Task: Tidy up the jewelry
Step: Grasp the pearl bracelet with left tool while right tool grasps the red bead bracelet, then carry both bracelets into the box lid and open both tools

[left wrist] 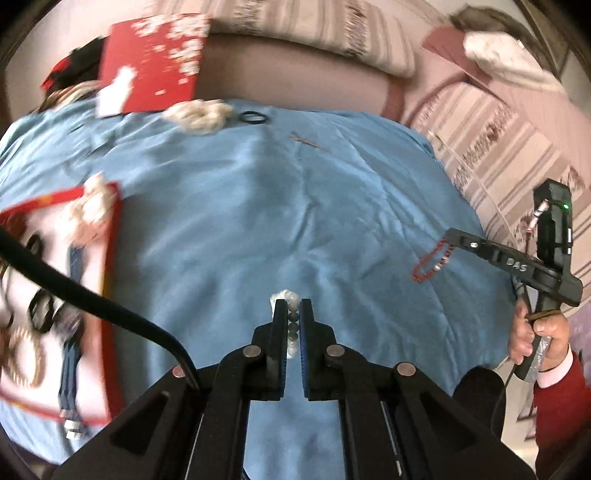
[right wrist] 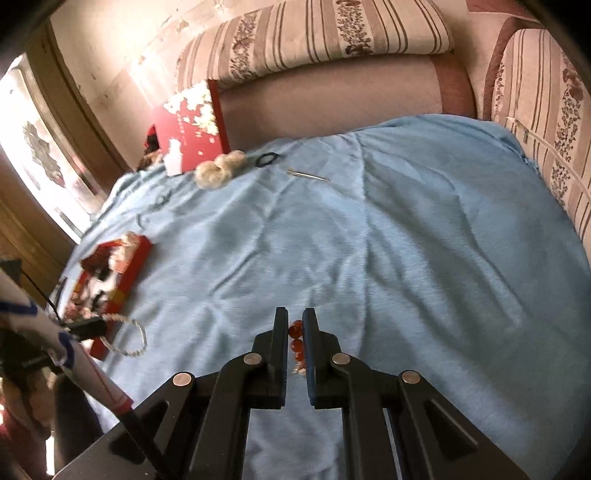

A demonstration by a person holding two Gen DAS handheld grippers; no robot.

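Note:
My left gripper [left wrist: 293, 306] is shut on a pale bead necklace [left wrist: 292, 332], held above the blue cloth; the same necklace [right wrist: 127, 338] hangs in a loop in the right wrist view. My right gripper [right wrist: 295, 317] is shut on a red bead bracelet [right wrist: 296, 345], which dangles from its tips in the left wrist view [left wrist: 430, 262]. A red jewelry box [left wrist: 109, 251] lies open at the left with several pieces inside; it also shows in the right wrist view [right wrist: 129, 273].
A blue cloth [left wrist: 258, 221] covers the table. At its far edge lie a cream fluffy scrunchie [left wrist: 199, 114], a black ring band [left wrist: 253, 118] and a thin metal pin [left wrist: 308, 142]. A red lid [left wrist: 151, 62] leans behind. Striped sofa cushions [right wrist: 314, 33] surround.

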